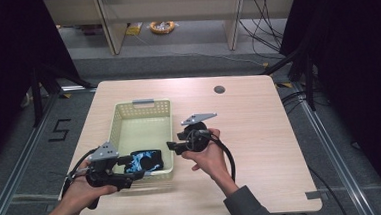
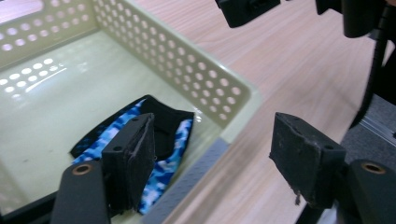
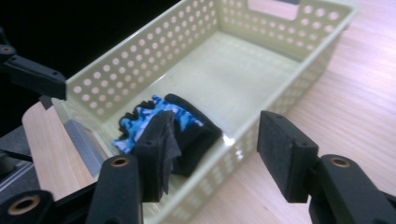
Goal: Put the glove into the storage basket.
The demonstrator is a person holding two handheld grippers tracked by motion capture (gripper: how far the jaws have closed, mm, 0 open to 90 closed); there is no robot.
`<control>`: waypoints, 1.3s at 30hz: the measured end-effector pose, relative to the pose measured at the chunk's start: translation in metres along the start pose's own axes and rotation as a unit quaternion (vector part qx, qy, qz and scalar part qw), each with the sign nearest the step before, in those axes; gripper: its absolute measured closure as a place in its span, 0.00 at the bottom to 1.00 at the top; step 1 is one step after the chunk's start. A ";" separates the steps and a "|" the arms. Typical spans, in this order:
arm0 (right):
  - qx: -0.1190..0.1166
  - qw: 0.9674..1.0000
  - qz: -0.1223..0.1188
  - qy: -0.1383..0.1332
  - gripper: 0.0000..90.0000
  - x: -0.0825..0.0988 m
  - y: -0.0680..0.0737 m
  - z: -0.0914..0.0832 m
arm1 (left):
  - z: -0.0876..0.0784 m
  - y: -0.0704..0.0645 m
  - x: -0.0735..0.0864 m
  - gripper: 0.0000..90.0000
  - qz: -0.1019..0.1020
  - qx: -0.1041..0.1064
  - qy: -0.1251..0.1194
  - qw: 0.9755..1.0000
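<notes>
Your light wooden table (image 1: 251,149) carries a pale yellow-green perforated plastic basket (image 1: 124,122), set left of centre with its grey handle at the far end. Inside the basket, at its near end, lies a bunched piece of black cloth with a blue camouflage pattern (image 1: 142,161), resting on the basket floor against the near wall. Your left gripper (image 1: 132,177) sits at the basket's near left corner, jaws spread wide with nothing between them. Your right gripper (image 1: 173,146) hovers just beside the basket's right wall, jaws likewise apart and empty.
</notes>
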State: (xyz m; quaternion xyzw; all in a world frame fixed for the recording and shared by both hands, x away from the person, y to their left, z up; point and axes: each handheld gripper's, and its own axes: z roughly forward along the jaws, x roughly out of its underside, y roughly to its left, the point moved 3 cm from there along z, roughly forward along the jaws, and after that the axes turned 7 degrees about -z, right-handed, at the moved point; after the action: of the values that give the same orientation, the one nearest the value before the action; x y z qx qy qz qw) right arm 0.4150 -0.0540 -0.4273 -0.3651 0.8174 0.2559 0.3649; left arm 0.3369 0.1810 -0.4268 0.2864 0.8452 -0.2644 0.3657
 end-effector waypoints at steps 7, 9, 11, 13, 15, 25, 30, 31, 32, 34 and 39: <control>0.021 1.000 0.004 -0.023 0.49 0.014 -0.014 -0.026 | 0.006 -0.025 0.002 0.33 0.005 0.029 -0.008 1.000; 0.018 0.999 0.012 -0.026 0.49 0.019 -0.017 -0.033 | 0.009 -0.031 0.004 0.33 0.007 0.035 -0.004 0.999; 0.018 0.999 0.019 -0.031 0.49 0.021 -0.018 -0.036 | 0.010 -0.034 0.005 0.33 0.007 0.040 -0.003 0.999; 0.019 0.999 0.021 -0.039 0.48 0.025 -0.022 -0.044 | 0.013 -0.039 0.007 0.33 0.014 0.048 0.001 0.999; 0.016 0.998 0.025 -0.046 0.46 0.030 -0.023 -0.051 | 0.018 -0.045 0.009 0.31 0.021 0.051 0.000 0.998; 0.013 0.997 0.036 -0.062 0.45 0.057 -0.018 -0.070 | 0.032 -0.058 0.020 0.28 0.020 0.064 -0.003 0.998; 0.014 0.997 0.031 -0.065 0.44 0.065 -0.019 -0.076 | 0.037 -0.058 0.023 0.27 0.030 0.075 -0.003 0.997; 0.014 0.997 0.034 -0.066 0.44 0.065 -0.018 -0.076 | 0.038 -0.059 0.024 0.27 0.023 0.074 -0.002 0.997; 0.013 0.997 0.038 -0.065 0.44 0.067 -0.017 -0.077 | 0.039 -0.059 0.025 0.27 0.022 0.078 -0.008 0.997; 0.013 0.997 0.030 -0.069 0.43 0.069 -0.019 -0.079 | 0.040 -0.060 0.026 0.27 0.019 0.078 -0.012 0.997; 0.015 0.997 0.028 -0.072 0.42 0.075 -0.017 -0.082 | 0.042 -0.062 0.030 0.26 0.011 0.083 -0.015 0.996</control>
State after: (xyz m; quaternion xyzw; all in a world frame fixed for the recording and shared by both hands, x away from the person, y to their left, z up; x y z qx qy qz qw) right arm 0.3596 -0.1511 -0.4389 -0.3174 0.8025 0.2794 0.4210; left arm 0.2976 0.1195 -0.4600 0.3213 0.8112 -0.3339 0.3566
